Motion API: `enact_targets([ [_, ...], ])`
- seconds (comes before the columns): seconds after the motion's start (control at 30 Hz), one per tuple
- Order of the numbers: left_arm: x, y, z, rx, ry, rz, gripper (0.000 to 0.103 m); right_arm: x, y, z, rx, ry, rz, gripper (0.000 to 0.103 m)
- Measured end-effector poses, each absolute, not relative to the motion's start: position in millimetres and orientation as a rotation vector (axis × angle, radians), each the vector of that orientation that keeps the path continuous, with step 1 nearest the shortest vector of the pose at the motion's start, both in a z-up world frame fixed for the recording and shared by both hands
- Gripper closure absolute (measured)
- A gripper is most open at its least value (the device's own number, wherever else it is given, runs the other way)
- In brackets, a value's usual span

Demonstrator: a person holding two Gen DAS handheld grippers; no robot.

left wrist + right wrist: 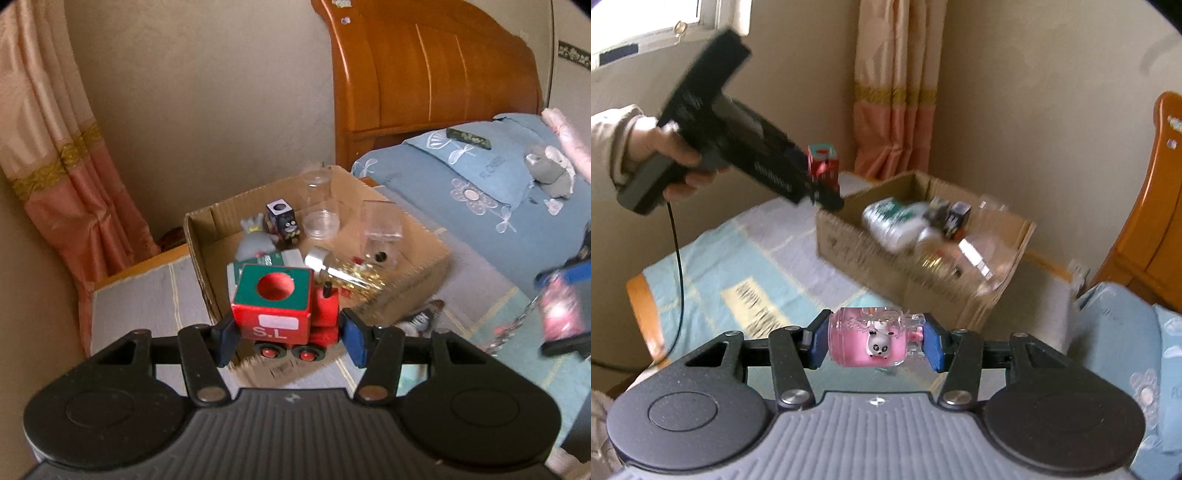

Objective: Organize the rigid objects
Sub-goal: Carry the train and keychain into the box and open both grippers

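Two matching black handheld grippers, one bare hand in a cream sleeve

Each gripper, left gripper [290, 334] and right gripper [875, 341], has a ribbed grey body, two round black discs, black link arms with silver screws, and blue pads [354, 341]. The left hand [670, 155] shows bare skin, a cream sleeve [607, 136], and a thin black cable [679, 266].

1. two toy trains: a red one [286, 310] above the box's [417, 273] near edge, a black one [282, 220] inside it.
2. one box.
3. two clear cups [320, 206] in the box.
4. one grey plush [256, 240] in the box.
5. one pink jar [875, 341], near the box.
6. two grippers [288, 338] [875, 345].
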State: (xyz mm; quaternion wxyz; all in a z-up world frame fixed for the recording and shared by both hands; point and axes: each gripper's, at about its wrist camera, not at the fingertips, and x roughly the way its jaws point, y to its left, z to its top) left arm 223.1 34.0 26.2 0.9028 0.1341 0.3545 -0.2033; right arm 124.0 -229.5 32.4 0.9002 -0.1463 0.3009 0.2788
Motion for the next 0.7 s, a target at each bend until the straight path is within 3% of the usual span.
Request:
enact_targets([
  [0.23,253.0,29.8,12.3,0.277,0.771,-0.399,0.046,162.5,-235.9,68.0,-0.3,0.555,0.543,0.047],
  [0.3,257.9,30.4,8.8,0.282,0.775,-0.401,0.028,174.2,-236.6,74.6,-0.301,0.545,0.533,0.047],
  [0.4,257.1,34.5,10.4,0.266,0.754,-0.397,0.016,192.3,-236.8,81.0,-0.312,0.537,0.514,0.047],
  [0.7,241.0,44.8,11.5,0.255,0.733,-0.409,0.014,244.1,-229.8,64.6,-0.291,0.61,0.499,0.047],
])
